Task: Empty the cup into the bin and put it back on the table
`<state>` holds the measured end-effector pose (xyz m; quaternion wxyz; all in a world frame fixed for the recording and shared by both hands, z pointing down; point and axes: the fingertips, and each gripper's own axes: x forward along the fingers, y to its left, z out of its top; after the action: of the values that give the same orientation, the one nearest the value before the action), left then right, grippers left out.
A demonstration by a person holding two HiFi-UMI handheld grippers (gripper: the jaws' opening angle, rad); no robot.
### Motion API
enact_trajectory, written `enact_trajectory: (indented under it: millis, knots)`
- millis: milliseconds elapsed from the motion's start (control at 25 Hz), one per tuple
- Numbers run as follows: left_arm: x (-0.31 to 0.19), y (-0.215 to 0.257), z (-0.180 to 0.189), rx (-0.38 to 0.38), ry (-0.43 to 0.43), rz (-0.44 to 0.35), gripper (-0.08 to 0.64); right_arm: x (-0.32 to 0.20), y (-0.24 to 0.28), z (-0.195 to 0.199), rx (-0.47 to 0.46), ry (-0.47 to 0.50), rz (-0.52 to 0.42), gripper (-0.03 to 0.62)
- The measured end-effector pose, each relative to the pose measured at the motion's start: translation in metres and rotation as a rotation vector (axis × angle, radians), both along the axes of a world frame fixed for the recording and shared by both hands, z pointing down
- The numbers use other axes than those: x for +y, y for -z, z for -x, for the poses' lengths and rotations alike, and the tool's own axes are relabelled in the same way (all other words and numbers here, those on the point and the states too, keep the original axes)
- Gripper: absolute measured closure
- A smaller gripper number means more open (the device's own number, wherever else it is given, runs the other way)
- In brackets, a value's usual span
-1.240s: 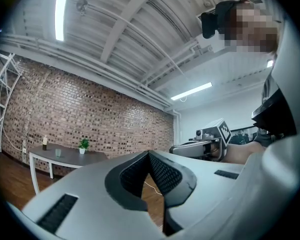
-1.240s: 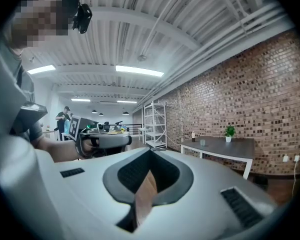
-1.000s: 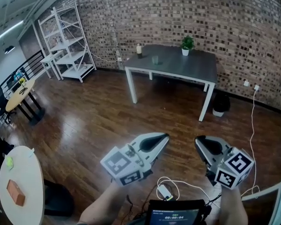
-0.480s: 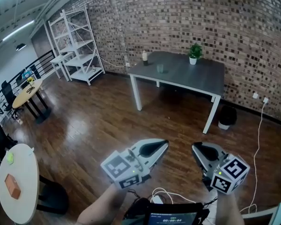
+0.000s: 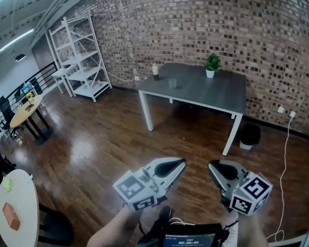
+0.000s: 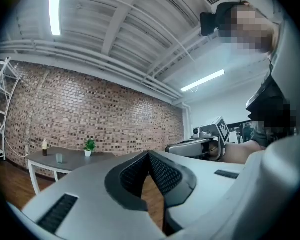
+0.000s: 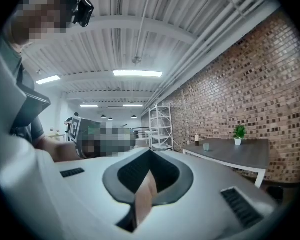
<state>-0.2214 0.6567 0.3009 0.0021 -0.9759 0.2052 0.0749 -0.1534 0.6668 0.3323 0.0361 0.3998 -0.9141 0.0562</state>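
A small clear cup stands on the grey table by the brick wall, far ahead of me. It also shows as a tiny cup in the left gripper view and as a cup in the right gripper view. A black bin sits on the floor beside the table's right front leg. My left gripper and right gripper are held side by side low in the head view, pointing at the table. Both are shut and hold nothing. They are well short of the table.
On the table are also a small bottle and a potted plant. White shelving stands at the back left, round tables at the left. A white cable runs down the wall at the right. Wooden floor lies between me and the table.
Both grippers have been carried forward together over the floor toward the grey table, which now looks a little nearer. Their jaws have stayed as they were.
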Motion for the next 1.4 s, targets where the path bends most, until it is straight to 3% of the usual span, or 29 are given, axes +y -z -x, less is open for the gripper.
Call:
enact_trajectory:
  millis: [480, 760, 1000, 1200, 1400]
  knots:
    - [-0.138, 0.016, 0.012, 0.01, -0.072, -0.005, 0.569, -0.144, 0.01, 0.013, 0.026, -0.048, 0.009, 0.588]
    - [-0.22, 0.009, 0.041, 0.007, -0.094, -0.043, 0.569, -0.232, -0.001, 0.036, 0.051, -0.072, 0.012, 0.588]
    - [-0.29, -0.003, 0.072, 0.046, -0.105, 0.0, 0.569, -0.292, -0.014, 0.047, 0.052, -0.13, 0.028, 0.588]
    - [-0.319, 0.013, 0.081, 0.098, -0.073, 0.01, 0.569, -0.319, -0.016, 0.052, 0.082, -0.122, 0.043, 0.588]
    - [-0.343, 0.021, 0.078, 0.103, -0.074, -0.038, 0.569, -0.351, -0.012, 0.05, 0.069, -0.118, 0.033, 0.588]
